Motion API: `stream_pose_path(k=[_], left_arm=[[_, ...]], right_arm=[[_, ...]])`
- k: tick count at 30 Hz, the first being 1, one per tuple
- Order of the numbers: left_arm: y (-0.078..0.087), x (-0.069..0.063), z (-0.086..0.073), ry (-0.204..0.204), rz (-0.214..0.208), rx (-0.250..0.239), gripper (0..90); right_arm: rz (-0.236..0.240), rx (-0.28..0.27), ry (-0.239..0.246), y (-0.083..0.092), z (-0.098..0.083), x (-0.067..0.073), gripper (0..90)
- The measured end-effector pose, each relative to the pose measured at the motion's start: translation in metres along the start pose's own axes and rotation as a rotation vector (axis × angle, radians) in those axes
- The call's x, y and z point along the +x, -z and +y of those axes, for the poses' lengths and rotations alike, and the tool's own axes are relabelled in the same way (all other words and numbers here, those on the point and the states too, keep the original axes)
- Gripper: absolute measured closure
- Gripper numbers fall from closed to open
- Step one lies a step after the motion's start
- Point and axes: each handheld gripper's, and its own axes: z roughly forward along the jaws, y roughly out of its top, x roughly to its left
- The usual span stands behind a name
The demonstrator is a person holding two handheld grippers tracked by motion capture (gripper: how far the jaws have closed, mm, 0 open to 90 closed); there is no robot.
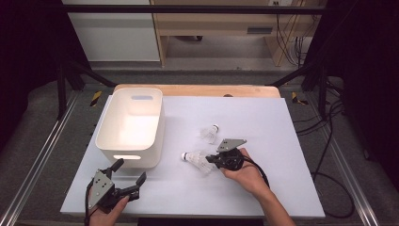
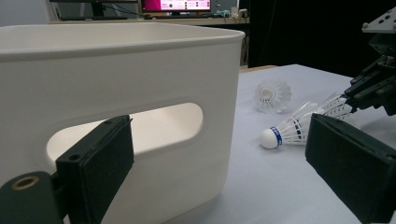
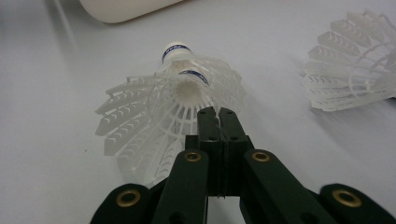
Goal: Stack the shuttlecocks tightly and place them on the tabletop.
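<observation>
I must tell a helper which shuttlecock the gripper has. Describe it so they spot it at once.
Start at the white bin; two shuttlecocks lie to its right. Take the nearer shuttlecock, its skirt pinched by the right gripper. The other shuttlecock lies free.

White shuttlecock (image 1: 196, 160) on its side, beside another (image 1: 209, 133).

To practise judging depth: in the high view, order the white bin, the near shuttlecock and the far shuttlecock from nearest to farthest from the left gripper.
From the left gripper:
1. White bin, just ahead.
2. Near shuttlecock, rightward, at the right gripper.
3. Far shuttlecock, beyond it.
</observation>
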Motion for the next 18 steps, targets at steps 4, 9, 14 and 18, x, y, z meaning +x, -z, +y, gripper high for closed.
stream_pose_path(k=[4,9,14,18], left_arm=[[0.000,-0.001,0.000,-0.007,-0.002,0.003,7.9],[-0.001,-0.002,0.000,-0.008,-0.003,0.003,7.9],[0.000,-0.002,0.000,-0.009,-0.004,0.002,7.9],[0.000,-0.003,0.000,-0.011,-0.007,0.002,7.9]], right_arm=[[-0.004,0.001,0.007,-0.004,0.003,-0.001,89.8],[-0.021,0.022,0.017,-0.012,0.007,0.000,89.5],[-0.037,0.031,0.032,-0.016,0.011,0.001,89.0],[-0.046,0.040,0.033,-0.018,0.014,0.001,87.0]])
